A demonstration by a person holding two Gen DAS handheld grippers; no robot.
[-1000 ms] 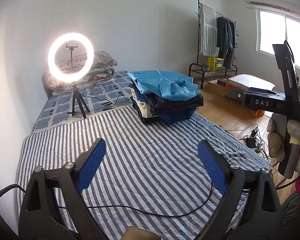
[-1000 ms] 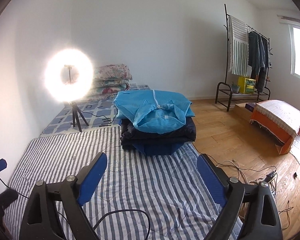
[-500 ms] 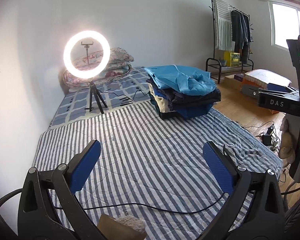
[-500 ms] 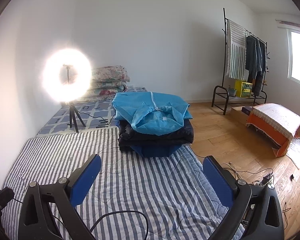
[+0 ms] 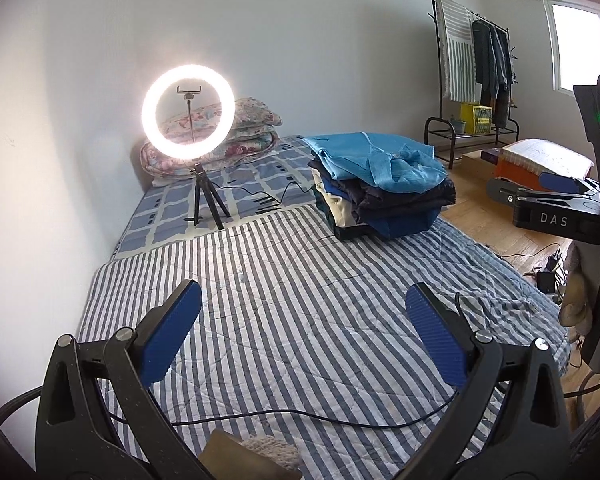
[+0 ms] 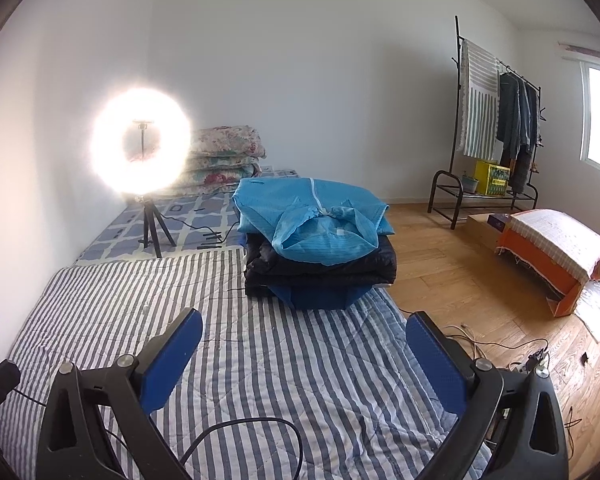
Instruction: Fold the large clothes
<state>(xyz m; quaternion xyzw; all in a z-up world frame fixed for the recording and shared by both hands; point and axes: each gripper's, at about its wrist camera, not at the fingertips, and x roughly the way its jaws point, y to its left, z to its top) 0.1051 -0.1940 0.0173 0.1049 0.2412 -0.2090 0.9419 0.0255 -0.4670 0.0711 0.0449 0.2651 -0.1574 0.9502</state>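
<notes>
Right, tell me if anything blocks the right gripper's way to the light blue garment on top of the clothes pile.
Nothing visible does. The right gripper is open and empty, with only bare striped bed cover between it and the light blue garment. A black cable loops just below the gripper, nearer the camera, not toward the pile.

1. Bare striped quilt (image 6: 284, 360) lies open between and ahead of both sets of jaws.
2. A black cable (image 5: 300, 416) crosses just beneath the left jaws.
3. Stacked clothes (image 6: 320, 248) block the far end; a ring light (image 5: 188, 112) stands far left.
</notes>
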